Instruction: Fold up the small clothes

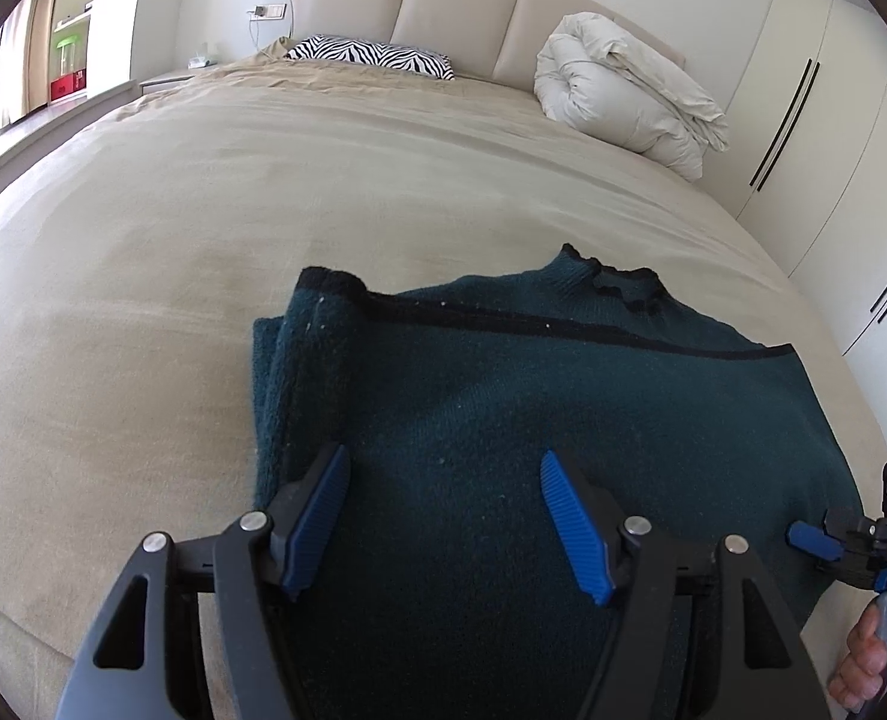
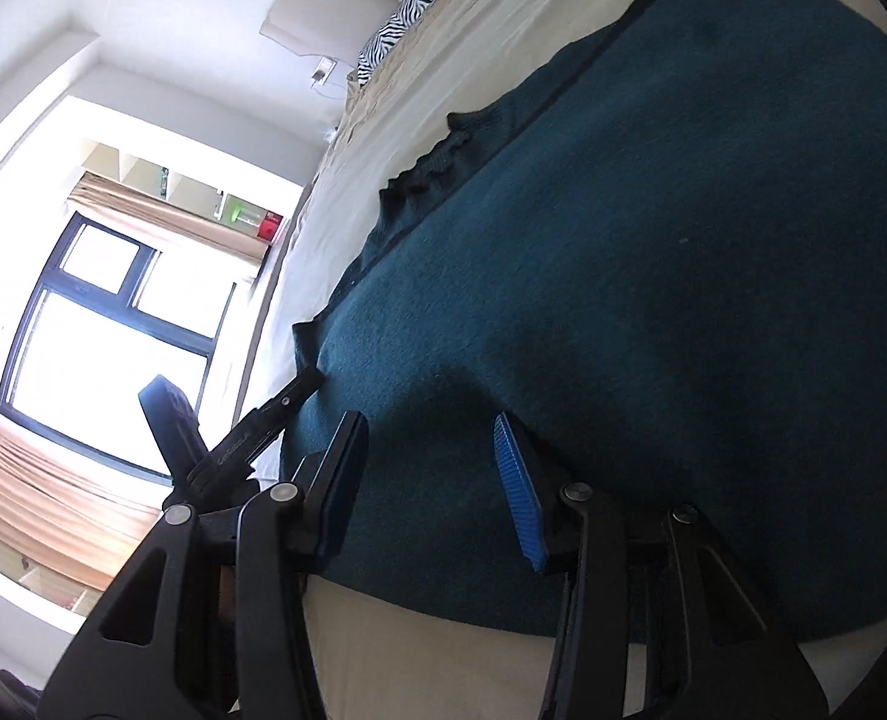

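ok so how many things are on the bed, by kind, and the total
sweaters: 1, dark teal sweater
pillows: 1, zebra-print pillow
duvets: 1, rolled cream duvet
total: 3, all lying on the bed

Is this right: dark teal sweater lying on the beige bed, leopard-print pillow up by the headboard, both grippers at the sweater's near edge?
One thing is off: the pillow is zebra-striped, black and white, not leopard-print; the left wrist view shows it. The rest holds: teal sweater on the beige bed, left gripper and right gripper at its near edge.
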### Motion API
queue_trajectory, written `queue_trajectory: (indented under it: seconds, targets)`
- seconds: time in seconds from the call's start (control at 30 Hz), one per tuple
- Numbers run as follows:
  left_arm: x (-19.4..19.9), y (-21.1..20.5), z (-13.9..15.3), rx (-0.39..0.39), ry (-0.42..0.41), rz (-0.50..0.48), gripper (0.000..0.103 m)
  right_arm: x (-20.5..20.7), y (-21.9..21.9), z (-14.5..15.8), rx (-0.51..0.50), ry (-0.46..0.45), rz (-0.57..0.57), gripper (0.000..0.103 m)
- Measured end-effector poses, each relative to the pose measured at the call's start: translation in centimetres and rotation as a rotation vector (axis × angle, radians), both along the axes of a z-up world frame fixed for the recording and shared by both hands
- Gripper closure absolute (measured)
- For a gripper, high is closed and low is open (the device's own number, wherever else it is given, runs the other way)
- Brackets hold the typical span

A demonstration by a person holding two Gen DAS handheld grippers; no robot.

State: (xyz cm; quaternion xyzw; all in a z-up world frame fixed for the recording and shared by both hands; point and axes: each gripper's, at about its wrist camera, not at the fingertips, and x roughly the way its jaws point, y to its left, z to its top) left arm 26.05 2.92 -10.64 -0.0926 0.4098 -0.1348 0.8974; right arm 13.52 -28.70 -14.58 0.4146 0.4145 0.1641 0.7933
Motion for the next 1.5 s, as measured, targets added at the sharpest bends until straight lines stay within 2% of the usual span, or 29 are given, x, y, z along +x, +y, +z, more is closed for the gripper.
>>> queue_trajectory:
  seconds: [0.07, 0.13, 0.17, 0.2, 0.23, 0.3, 0.4, 0.6, 0.7, 0.8, 0.83, 0.93, 1.07, 1.2, 1.4, 1.5]
  targets:
    - [-1.7, 1.6, 0.4, -0.036, -0.007, 0.010, 0.034, -1.4, -4.0, 0.6, -0.011, 0.009, -0.097, 0.060]
    - [-3.3, 3.5, 1.0, -0.057, -0.007, 0.053, 0.032, -2.7, -6.1, 1.3, -0.022, 0.019, -0.177, 0.058]
    - [-4.0, 4.5, 1.2, -0.070, 0.000, 0.084, 0.030, -3.4, -7.3, 1.9, -0.020, 0.015, -0.197, 0.054]
    - [-4.6, 5.6, 1.3, -0.103, 0.006, 0.107, 0.030, -3.8, -7.5, 2.5, -0.029, 0.003, -0.213, 0.046]
    - [-5.1, 6.6, 1.3, -0.140, 0.020, 0.118, 0.029, -4.1, -7.4, 3.2, -0.039, -0.016, -0.218, 0.044]
    - [-5.9, 7.9, 1.0, -0.199, 0.067, 0.128, 0.029, -4.0, -6.5, 4.4, -0.045, -0.045, -0.179, 0.043]
    - [-6.6, 8.6, 0.5, -0.278, 0.126, 0.092, 0.029, -3.3, -3.8, 5.8, -0.071, -0.064, -0.087, 0.043]
    - [-6.3, 8.8, -2.2, -0.521, 0.308, 0.042, 0.029, -0.5, 1.6, 6.6, -0.047, -0.069, 0.072, 0.043]
    - [-6.2, 9.0, -2.5, -0.574, 0.330, 0.039, 0.029, 1.3, 5.0, 6.8, -0.037, -0.073, 0.150, 0.043]
    - [-5.6, 9.5, -3.4, -0.674, 0.367, 0.032, 0.030, 2.3, 7.7, 7.1, -0.029, -0.069, 0.214, 0.043]
    - [-5.4, 9.6, -3.7, -0.697, 0.378, 0.034, 0.033, 3.0, 8.4, 7.1, -0.029, -0.067, 0.230, 0.043]
    - [-5.0, 9.6, -4.1, -0.706, 0.404, 0.031, 0.044, 3.7, 10.0, 7.6, -0.021, -0.056, 0.274, 0.043]
    - [-4.8, 8.7, -4.0, -0.669, 0.409, 0.013, 0.053, 6.2, 12.7, 7.4, 0.005, -0.030, 0.332, 0.043]
    - [-4.4, 9.3, -4.6, -0.724, 0.419, 0.049, 0.088, 9.1, 15.1, 5.7, 0.012, 0.032, 0.366, 0.043]
    - [-4.4, 9.6, -4.0, -0.728, 0.389, 0.036, 0.088, 12.5, 17.5, 3.1, 0.050, 0.095, 0.400, 0.043]
    - [-4.3, 9.6, -3.2, -0.741, 0.374, 0.025, 0.089, 14.2, 18.3, 0.4, 0.012, 0.163, 0.397, 0.041]
